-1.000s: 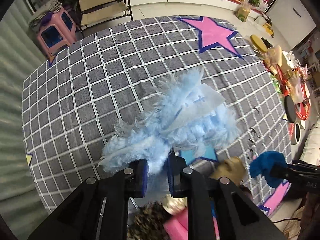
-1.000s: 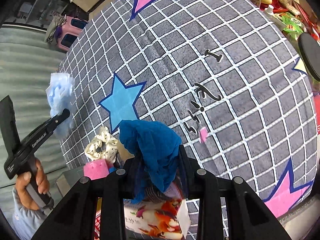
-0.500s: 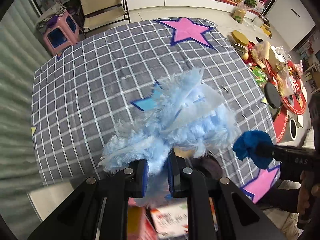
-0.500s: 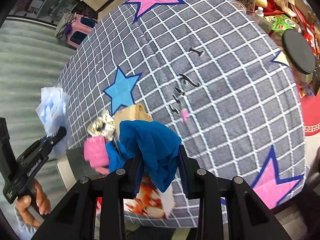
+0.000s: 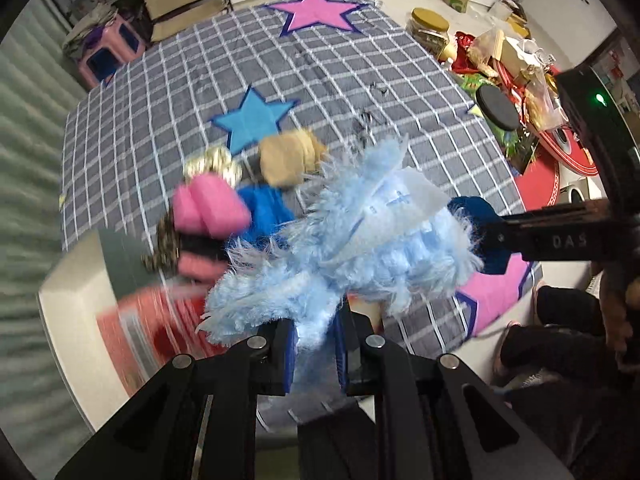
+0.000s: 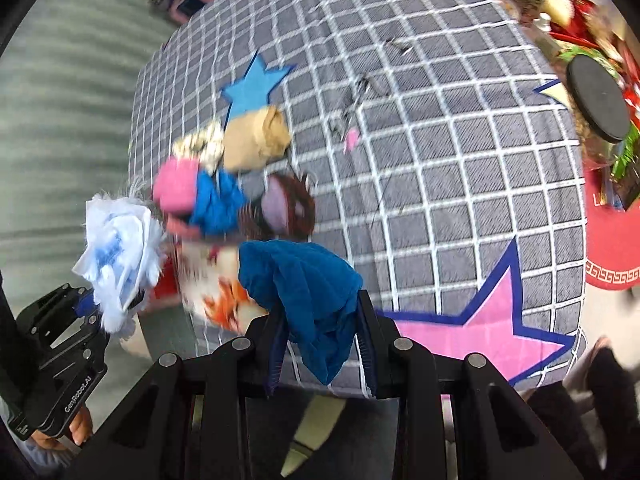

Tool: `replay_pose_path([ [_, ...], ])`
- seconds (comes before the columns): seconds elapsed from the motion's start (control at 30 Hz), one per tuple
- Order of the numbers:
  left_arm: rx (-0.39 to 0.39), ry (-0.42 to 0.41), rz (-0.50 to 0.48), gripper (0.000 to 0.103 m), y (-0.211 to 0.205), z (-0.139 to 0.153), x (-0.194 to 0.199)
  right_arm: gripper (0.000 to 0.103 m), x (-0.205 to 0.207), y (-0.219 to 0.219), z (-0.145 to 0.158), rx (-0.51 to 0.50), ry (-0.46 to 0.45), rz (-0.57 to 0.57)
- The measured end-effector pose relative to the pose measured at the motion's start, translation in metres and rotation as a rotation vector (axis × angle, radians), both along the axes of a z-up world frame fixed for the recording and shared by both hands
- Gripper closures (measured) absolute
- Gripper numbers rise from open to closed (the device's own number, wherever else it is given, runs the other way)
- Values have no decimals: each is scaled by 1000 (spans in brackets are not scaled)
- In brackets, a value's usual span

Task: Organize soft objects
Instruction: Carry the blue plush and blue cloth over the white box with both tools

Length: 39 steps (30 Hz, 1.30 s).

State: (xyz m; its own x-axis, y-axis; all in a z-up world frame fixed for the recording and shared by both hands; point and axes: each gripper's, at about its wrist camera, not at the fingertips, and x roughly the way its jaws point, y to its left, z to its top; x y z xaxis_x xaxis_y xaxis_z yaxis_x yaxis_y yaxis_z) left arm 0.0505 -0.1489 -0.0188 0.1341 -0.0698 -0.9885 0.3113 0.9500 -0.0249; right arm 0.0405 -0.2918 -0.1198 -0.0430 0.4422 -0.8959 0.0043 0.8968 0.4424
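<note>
My left gripper [image 5: 316, 340] is shut on a fluffy light-blue plush [image 5: 352, 248] with a white tag, held above the table's near edge; the plush also shows in the right wrist view [image 6: 120, 248]. My right gripper [image 6: 320, 344] is shut on a dark-blue cloth [image 6: 304, 280], which shows beside the plush in the left wrist view [image 5: 476, 220]. On the checked tablecloth [image 5: 160, 120] lies a pile: a tan roll [image 5: 288, 156], a pink soft item [image 5: 208, 208], a blue cloth [image 5: 264, 212], a cream spotted scrunchie [image 5: 212, 160] and a brown furry item [image 6: 288, 208].
A printed box [image 6: 208, 280] with red and orange pictures sits at the table's near edge under the pile. Jars, packets and a black round lid [image 5: 496, 108] crowd the floor to the right. A pink stool [image 5: 108, 48] stands at the far left.
Both grippers have drawn back toward the table's near edge with their loads. The pile of soft items and the printed box have come into fuller view; the frames are motion-blurred.
</note>
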Motion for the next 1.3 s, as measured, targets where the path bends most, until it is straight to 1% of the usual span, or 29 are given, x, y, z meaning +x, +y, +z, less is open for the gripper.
replay_pose_path([
  [0.13,4,17,52,85,11,-1,-26,70,-17,17,-4,4,26,100],
  [0.27,17,-26,96,85,25,9,-45,70,-30,39,0,4,32,194],
  [0.43,32,-76,149,85,50,18,-74,70,-40,75,11,-10,13,311],
  [0.5,37,-98,188,85,67,22,-90,70,-46,96,14,-13,7,362],
  [0.73,0,-165,334,85,131,28,-144,70,-82,162,29,-58,-34,494],
  [0.87,-14,-202,389,85,160,28,-172,70,-103,193,39,-79,-75,530],
  [0.93,-19,-222,401,85,172,28,-187,70,-112,205,43,-80,-95,536],
  [1.03,-8,-247,406,85,186,30,-204,70,-124,221,49,-76,-120,527],
  [1.2,-3,-266,464,85,215,35,-223,70,-143,247,57,-60,-154,524],
  [1.3,0,-278,492,85,231,39,-231,70,-148,258,65,-49,-189,515],
])
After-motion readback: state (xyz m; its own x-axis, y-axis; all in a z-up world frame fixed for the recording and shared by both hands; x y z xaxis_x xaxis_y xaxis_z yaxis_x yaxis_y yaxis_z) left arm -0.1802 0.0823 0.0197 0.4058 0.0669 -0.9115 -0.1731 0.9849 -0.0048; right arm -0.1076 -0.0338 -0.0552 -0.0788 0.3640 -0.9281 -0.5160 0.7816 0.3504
